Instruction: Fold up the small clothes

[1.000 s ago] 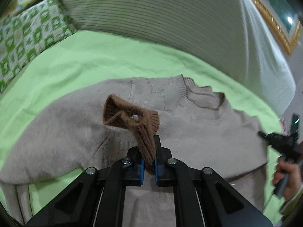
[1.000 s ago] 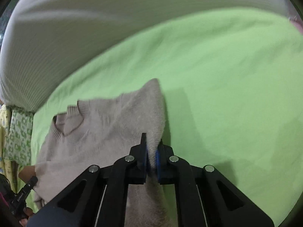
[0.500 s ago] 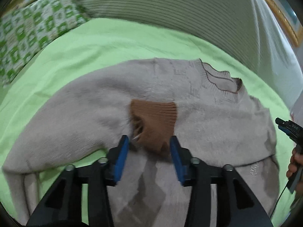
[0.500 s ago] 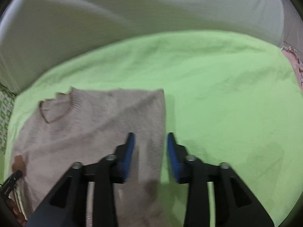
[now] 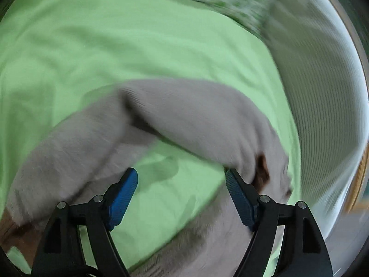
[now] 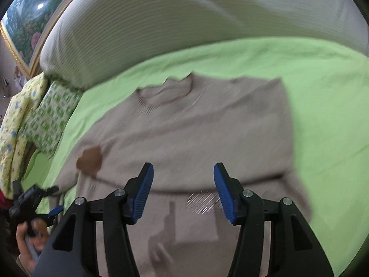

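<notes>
Green sheet bears beige sweater; both grippers' fingers spread.

Both wrist cams low over sweater on green sheet; left cam blurred, maybe closer.

My right hand-held gripper hangs with jaws spread wide over the beige sweater, holding nothing. The sweater lies flat on the green bed sheet, its brown cuff folded onto its left side.
</notes>
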A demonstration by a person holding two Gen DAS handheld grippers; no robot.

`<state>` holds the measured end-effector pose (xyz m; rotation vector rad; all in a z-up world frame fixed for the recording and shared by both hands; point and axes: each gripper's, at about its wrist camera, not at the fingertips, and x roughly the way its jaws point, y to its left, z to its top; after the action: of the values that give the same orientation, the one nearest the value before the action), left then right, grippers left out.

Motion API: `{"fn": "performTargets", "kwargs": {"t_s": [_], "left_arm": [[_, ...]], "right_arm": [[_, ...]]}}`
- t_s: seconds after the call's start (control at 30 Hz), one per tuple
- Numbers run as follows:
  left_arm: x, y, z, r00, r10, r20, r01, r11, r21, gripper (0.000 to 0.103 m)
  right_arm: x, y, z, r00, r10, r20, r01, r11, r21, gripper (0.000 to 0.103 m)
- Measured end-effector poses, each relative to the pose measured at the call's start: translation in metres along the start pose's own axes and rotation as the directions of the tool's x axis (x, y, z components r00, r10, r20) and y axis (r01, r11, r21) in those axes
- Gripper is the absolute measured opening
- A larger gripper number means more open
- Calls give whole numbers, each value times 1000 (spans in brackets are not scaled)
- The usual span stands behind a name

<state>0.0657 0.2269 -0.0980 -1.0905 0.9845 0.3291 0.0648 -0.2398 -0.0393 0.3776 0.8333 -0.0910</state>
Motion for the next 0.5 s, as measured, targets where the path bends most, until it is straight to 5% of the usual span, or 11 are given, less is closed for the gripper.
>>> {"fn": "performTargets", "kwargs": {"t_s": [0.2, 0.27, 0.3, 0.33, 0.43, 0.5], "left_arm": [[3, 22, 41, 997, -21, 71, 39, 964, -261, 77], [-1, 19, 52, 994, 10, 111, 18, 968, -250, 61], [-4, 12, 58, 990, 42, 136, -13, 979, -203, 26], [-4, 4, 60, 988, 56, 145, -35, 988, -148, 4], [-21, -36, 59, 971, 75, 227, -91, 994, 64, 5], [-37, -77, 46, 955, 35, 295, -106, 968, 228, 5]], "right_arm": [[-1, 10, -9, 999, 14, -34, -15, 999, -31, 56], [-4, 9, -11, 1000, 12, -28, -12, 999, -29, 56], [-7, 7, -13, 1000, 11, -25, -11, 1000, -29, 56], [-8, 5, -14, 1000, 6, -18, -7, 1000, -27, 56], [-16, -4, -15, 1000, 0, 5, 0, 1000, -5, 56], [-21, -14, -15, 1000, -9, 24, 8, 1000, 21, 56]]}}
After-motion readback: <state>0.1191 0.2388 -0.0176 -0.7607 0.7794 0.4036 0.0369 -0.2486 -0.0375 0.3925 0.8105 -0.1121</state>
